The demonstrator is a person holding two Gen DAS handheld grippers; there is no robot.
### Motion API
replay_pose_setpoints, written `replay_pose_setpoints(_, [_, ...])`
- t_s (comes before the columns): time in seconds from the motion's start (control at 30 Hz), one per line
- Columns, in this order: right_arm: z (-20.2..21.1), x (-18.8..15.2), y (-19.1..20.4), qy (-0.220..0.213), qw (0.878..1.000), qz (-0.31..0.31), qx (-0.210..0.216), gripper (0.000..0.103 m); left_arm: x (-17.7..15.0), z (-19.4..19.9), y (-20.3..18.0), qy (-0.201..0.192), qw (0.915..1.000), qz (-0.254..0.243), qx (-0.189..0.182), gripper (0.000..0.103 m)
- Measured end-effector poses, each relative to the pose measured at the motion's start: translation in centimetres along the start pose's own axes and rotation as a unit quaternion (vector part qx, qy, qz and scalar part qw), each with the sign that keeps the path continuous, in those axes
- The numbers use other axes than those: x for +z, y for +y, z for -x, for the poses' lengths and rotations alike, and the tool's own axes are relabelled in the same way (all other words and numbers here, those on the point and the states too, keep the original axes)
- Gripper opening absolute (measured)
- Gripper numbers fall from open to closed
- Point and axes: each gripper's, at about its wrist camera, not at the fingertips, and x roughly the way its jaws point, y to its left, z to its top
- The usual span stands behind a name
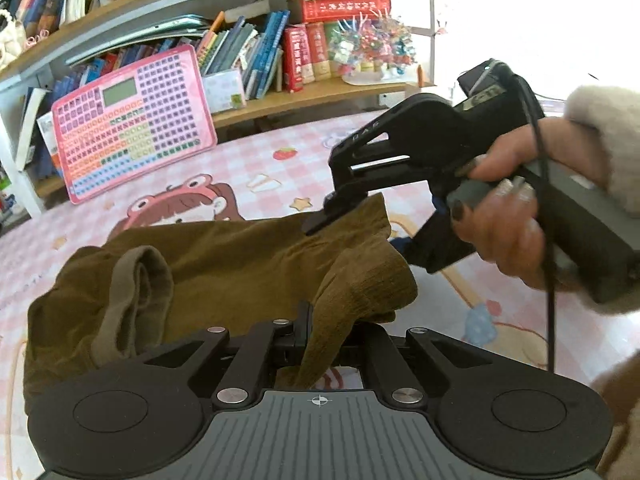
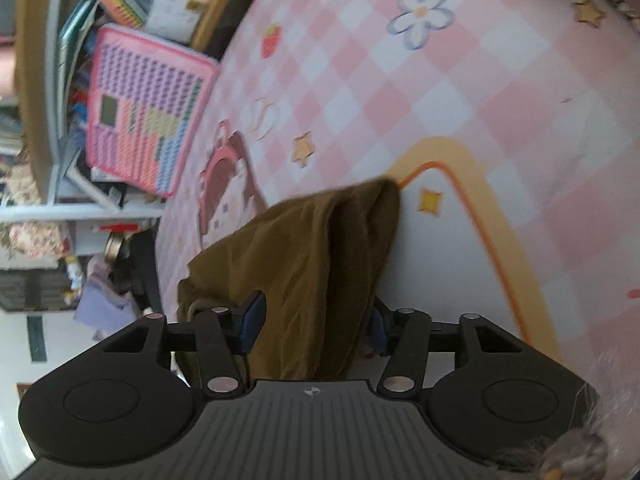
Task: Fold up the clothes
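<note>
A pink-and-white checked cloth (image 1: pixel 248 160) with cartoon prints covers the surface. An olive-brown garment (image 1: pixel 224 264) lies bunched on it. A pink keyboard toy (image 1: pixel 132 120) stands on the cloth's far edge, leaning against a bookshelf (image 1: pixel 304 98).

The olive-brown garment (image 1: pixel 224 264) runs under the left gripper (image 1: pixel 305 334) body, its near edge hidden. The right gripper (image 1: pixel 320 220) fingertips sink behind a fold, so their contact cannot be told. In the right wrist view the bookshelf (image 2: pixel 44 120) is blurred and cut off at the left edge
</note>
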Motion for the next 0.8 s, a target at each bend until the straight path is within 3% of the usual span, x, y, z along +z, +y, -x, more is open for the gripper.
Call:
replay_pose_setpoints(0.03, [0.2, 0.1, -0.2, -0.003, 1.000, 0.000, -0.003, 0.030, 0.0, 0.0, 0.1, 0.001, 1.0000, 0.003, -0.003, 0.003])
replay_pose_setpoints(0.13, [0.8, 0.5, -0.9, -0.014, 1.000, -0.001, -0.005, 0.011, 0.0, 0.0, 0.2, 0.002, 0.9998, 0.009, -0.015, 0.003])
replay_pose_setpoints(0.3, [2.6, 0.6, 0.1, -0.039, 0.999, 0.026, 0.009, 0.010, 0.5, 0.7, 0.4, -0.019, 0.9987, 0.021, -0.042, 0.003])
replay_pose_setpoints(0.47, [3.9, 0.6, 3.3, -0.055, 0.996, 0.059, 0.042, 0.010, 1.2, 2.4, 3.0, -0.053, 0.9930, 0.086, -0.062, 0.003])
replay_pose_setpoints(0.8, [1.3, -2.7, 13.1, -0.056, 0.983, 0.158, 0.076, 0.010, -1.0, 5.9, 10.6, -0.095, 0.9672, 0.214, -0.098, 0.004])
